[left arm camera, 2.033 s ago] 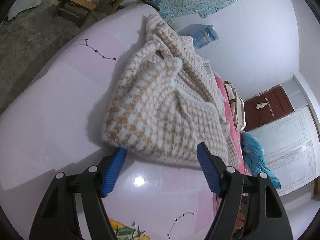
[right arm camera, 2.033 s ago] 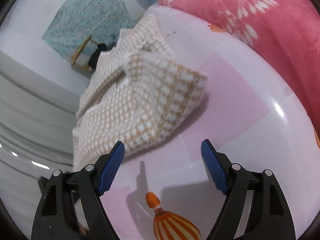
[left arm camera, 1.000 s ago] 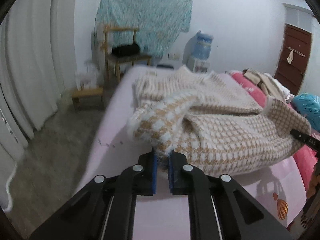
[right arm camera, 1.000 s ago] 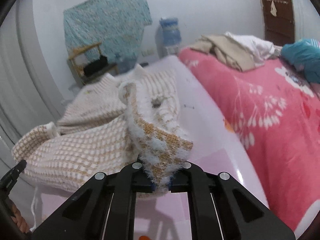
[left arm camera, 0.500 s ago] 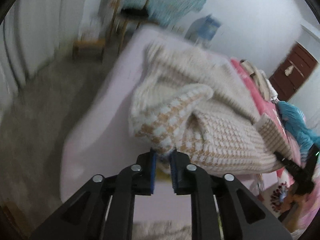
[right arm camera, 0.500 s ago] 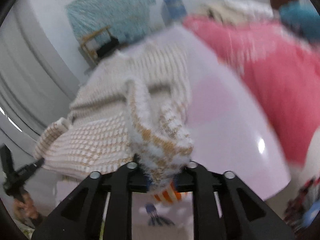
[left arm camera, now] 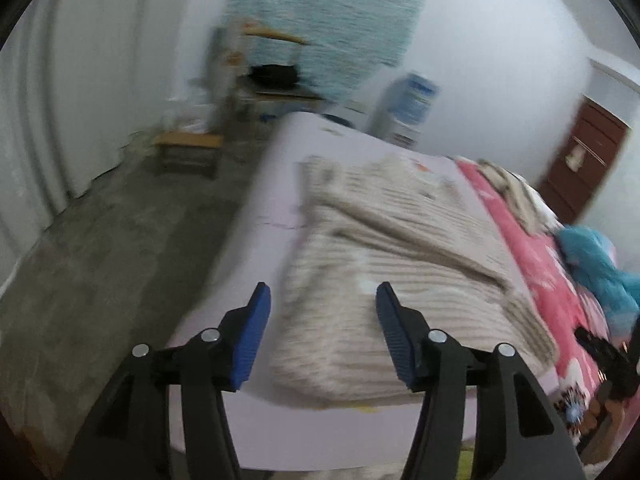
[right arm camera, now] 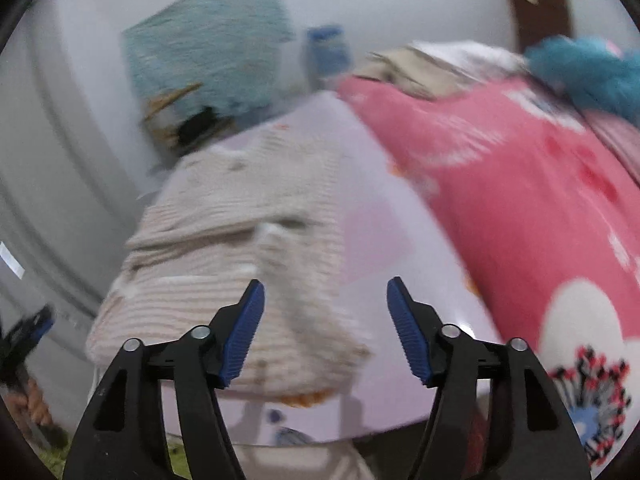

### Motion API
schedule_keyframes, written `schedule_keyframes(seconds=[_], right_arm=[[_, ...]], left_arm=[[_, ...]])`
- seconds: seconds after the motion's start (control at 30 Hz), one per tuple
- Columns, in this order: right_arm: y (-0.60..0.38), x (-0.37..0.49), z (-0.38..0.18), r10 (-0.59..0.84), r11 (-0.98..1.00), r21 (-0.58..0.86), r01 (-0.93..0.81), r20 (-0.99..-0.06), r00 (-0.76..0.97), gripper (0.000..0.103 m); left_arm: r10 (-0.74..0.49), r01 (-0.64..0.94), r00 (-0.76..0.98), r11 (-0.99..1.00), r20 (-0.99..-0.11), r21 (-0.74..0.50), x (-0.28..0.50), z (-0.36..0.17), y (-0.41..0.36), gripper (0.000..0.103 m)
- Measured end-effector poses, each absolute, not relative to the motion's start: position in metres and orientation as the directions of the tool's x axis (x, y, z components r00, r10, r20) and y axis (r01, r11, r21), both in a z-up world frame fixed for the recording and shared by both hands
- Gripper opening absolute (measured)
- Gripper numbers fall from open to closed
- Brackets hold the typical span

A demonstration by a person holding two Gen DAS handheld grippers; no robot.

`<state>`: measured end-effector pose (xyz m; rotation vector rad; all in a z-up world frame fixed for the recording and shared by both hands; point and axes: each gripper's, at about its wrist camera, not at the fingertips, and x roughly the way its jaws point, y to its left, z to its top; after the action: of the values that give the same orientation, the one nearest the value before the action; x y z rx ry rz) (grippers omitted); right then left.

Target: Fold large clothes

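Both frames are motion-blurred, so fine detail is not resolving. The left gripper [left arm camera: 322, 312] with black arms and blue ribbed pads is opening, jaws standing apart, nothing pinched; the near edge of the fuzzy beige-and-white checked knit garment [left arm camera: 384, 264] is showing in the gap between the pads, but the pads are not pressing on it. The right gripper [right arm camera: 325, 310], same black-and-blue build, is also opening, jaws apart and not clamping anything; the garment's near right corner is sitting behind its left pad, with bare sheet behind the right pad. The garment [right arm camera: 240, 256] is lying folded in layers on the pale lilac bed sheet [left arm camera: 272, 184], toward the near end of the bed, its front edge close to the mattress edge. A pink floral blanket [right arm camera: 520, 184] is lying alongside the sheet on the right, with a teal fluffy item [right arm camera: 592, 72] and a heap of beige clothes [right arm camera: 416, 68] on it further back. In the left-wrist view the other gripper is showing at the far right edge, held in a hand. Behind the bed: a teal patterned cloth [left arm camera: 324, 28] hanging on the white wall, a blue water bottle [left arm camera: 412, 100], and a dark brown door [left arm camera: 580, 160].
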<state>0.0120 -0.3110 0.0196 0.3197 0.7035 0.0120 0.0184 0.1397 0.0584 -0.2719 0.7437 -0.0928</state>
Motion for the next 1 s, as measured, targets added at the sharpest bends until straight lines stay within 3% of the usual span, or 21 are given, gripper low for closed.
schedule_keyframes(seconds=[0.17,0.27,0.37,0.43,0.53,0.6,0.77,1.0], right_arm=[[-0.242,0.042,0.012,0.213,0.976,0.173,-0.13,-0.647,0.732,0.066],[-0.209,0.051,-0.006,0.232,0.97,0.106,-0.22,-0.687,0.689,0.065],[-0.195,0.064,-0.038,0.255,0.96,0.121,-0.252,-0.751,0.609,0.051],[-0.193,0.071,-0.059,0.26,0.959,0.143,-0.244,-0.786,0.56,0.048],[-0.193,0.074,-0.053,0.26,0.959,0.143,-0.245,-0.788,0.558,0.041],[-0.196,0.074,-0.044,0.258,0.96,0.142,-0.243,-0.789,0.557,0.028],[-0.181,0.07,-0.016,0.346,0.926,0.154,-0.346,-0.714,0.609,0.028],[-0.166,0.085,-0.045,0.373,0.911,0.196,-0.363,-0.767,0.522,0.028]], left_arm=[[-0.266,0.168,0.645,0.964,-0.716,-0.206,0.045,0.04,0.067,0.059],[-0.209,0.208,0.591,0.973,-0.779,-0.103,0.057,0.016,0.032,0.059],[-0.194,0.207,0.536,0.974,-0.822,-0.095,0.066,-0.014,0.023,0.059],[-0.2,0.193,0.515,0.974,-0.834,-0.115,0.072,-0.026,0.027,0.069],[-0.237,0.172,0.5,0.97,-0.833,-0.173,0.075,-0.031,0.037,0.071],[-0.241,0.163,0.508,0.969,-0.827,-0.183,0.075,-0.027,0.042,0.071],[-0.228,0.157,0.536,0.973,-0.813,-0.169,0.079,-0.018,0.05,0.071],[-0.241,0.111,0.498,0.97,-0.833,-0.215,0.091,-0.034,0.066,0.072]])
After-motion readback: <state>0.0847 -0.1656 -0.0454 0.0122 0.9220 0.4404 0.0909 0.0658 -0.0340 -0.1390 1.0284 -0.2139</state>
